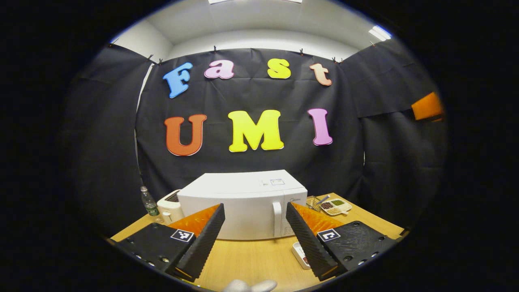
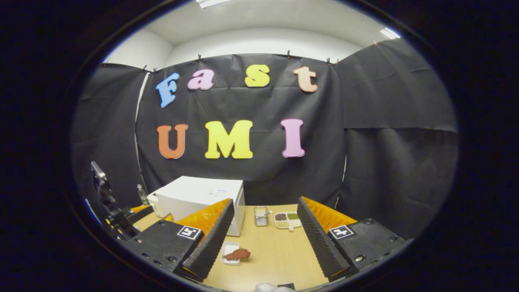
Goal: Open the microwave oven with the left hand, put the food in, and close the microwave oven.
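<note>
The white microwave (image 1: pixel 243 202) stands on the wooden table (image 1: pixel 251 259) with its door closed and the handle (image 1: pixel 277 217) on the right of the door. My left gripper (image 1: pixel 255 239) is open in front of it, a short way off, nothing between its fingers. A small white tray (image 1: pixel 300 254) peeks out beside its right finger. In the right gripper view the microwave (image 2: pixel 202 198) sits to the left, and the brown food (image 2: pixel 238 254) lies on the white tray (image 2: pixel 229 248) just before it. My right gripper (image 2: pixel 263 243) is open and empty above the table, right of the food.
A water bottle (image 1: pixel 150 202) and a white appliance (image 1: pixel 170 205) stand left of the microwave. A wire basket (image 2: pixel 261 215) and a divided dish (image 2: pixel 288 220) with grains sit at the back right. The left gripper's body (image 2: pixel 109 207) shows at the far left.
</note>
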Demonstrator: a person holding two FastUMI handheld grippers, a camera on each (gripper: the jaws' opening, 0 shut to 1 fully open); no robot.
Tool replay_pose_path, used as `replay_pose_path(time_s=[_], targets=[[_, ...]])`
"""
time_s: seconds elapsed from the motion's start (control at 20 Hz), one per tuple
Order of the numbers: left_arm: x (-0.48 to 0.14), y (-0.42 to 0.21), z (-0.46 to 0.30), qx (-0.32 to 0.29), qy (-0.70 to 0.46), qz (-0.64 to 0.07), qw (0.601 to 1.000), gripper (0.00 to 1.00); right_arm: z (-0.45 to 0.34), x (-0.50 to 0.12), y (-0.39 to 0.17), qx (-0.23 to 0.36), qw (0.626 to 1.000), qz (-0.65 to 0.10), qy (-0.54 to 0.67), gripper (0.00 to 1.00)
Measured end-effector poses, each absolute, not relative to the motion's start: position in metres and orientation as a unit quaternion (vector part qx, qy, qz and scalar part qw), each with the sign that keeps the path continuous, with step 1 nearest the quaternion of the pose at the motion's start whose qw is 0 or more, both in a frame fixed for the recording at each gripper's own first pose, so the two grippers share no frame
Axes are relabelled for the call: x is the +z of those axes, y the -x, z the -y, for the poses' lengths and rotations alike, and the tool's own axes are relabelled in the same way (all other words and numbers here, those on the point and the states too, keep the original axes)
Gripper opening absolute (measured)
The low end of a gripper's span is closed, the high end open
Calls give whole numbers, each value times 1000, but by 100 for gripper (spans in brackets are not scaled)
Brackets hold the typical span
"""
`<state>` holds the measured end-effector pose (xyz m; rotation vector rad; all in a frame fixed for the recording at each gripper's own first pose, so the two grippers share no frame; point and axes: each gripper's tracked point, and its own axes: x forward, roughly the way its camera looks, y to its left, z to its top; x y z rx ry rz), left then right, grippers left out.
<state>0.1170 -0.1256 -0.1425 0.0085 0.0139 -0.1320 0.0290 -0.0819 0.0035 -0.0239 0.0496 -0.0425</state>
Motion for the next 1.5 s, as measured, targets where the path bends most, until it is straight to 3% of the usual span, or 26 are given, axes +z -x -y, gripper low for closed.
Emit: replay_pose_path(time_s=[0.5, 0.55, 0.6, 0.65, 0.7, 0.75, 0.85, 0.95, 1.0, 1.2, 1.5], targets=[[-245, -254, 179, -54, 0, -38, 998, 95, 149, -24, -40, -69, 995, -66, 16, 100], [-250, -263, 179, -53, -1, -40, 998, 88, 154, -30, -42, -73, 995, -72, 13, 100], [-253, -270, 179, -51, -2, -41, 998, 95, 158, -35, -43, -77, 994, -78, 10, 100], [-255, -276, 180, -52, -3, -41, 998, 88, 161, -40, -45, -78, 993, -83, 9, 100], [-256, -280, 178, -45, -5, -39, 998, 95, 164, -43, -45, -78, 993, -86, 7, 100], [-258, -282, 180, -49, -4, -40, 998, 90, 167, -43, -46, -82, 993, -87, 6, 100], [-262, -288, 185, -55, 5, -46, 997, 53, 171, -45, -50, -83, 993, -88, 3, 100], [-264, -289, 173, -37, -2, -48, 998, 40, 172, -46, -52, -83, 992, -90, 1, 100], [-262, -293, 173, -35, 4, -48, 998, 28, 172, -48, -53, -82, 992, -92, -1, 100], [-264, -291, 175, -36, 8, -51, 998, 14, 168, -48, -58, -74, 993, -91, -6, 100], [-263, -289, 175, -49, 6, -58, 997, 14, 156, -59, -54, -64, 992, -99, -35, 100]])
